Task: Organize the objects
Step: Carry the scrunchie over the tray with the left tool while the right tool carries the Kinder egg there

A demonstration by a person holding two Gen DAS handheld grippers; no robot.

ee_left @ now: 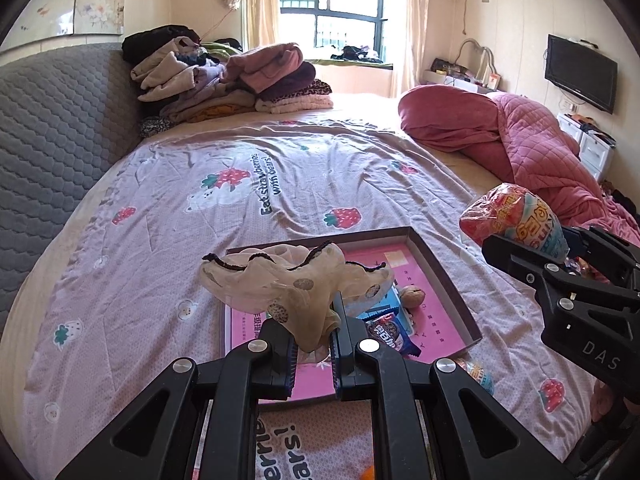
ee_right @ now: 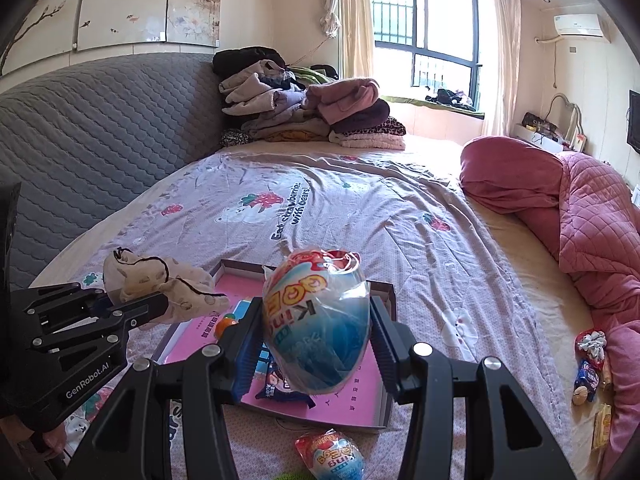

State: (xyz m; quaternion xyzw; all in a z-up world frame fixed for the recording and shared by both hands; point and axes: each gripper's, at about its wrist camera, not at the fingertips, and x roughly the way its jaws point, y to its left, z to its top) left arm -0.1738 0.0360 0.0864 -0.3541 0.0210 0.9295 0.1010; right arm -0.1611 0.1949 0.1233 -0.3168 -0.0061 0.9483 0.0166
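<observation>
Left gripper (ee_left: 314,354) pinching scrunchie (ee_left: 292,280), right gripper (ee_right: 316,344) clamping egg toy (ee_right: 320,320), both tilted downward

A home bedroom: wide bed (ee_left: 280,168) with strawberry-print sheet, piled clothes (ee_left: 224,76), wall television (ee_left: 580,72), curtained window (ee_right: 424,28).

Bed (ee_left: 280,184) with lilac strawberry-print sheet (ee_right: 360,208); shallow pink-floored box tray (ee_left: 436,248) sits on it near the front edge; second wrapped egg toy (ee_right: 332,456) on the sheet just in front of the tray; folded clothes pile (ee_left: 224,80) at far end; pink quilt (ee_left: 532,140) bunched along right side; small snack packs (ee_right: 592,368) beside the quilt.
</observation>
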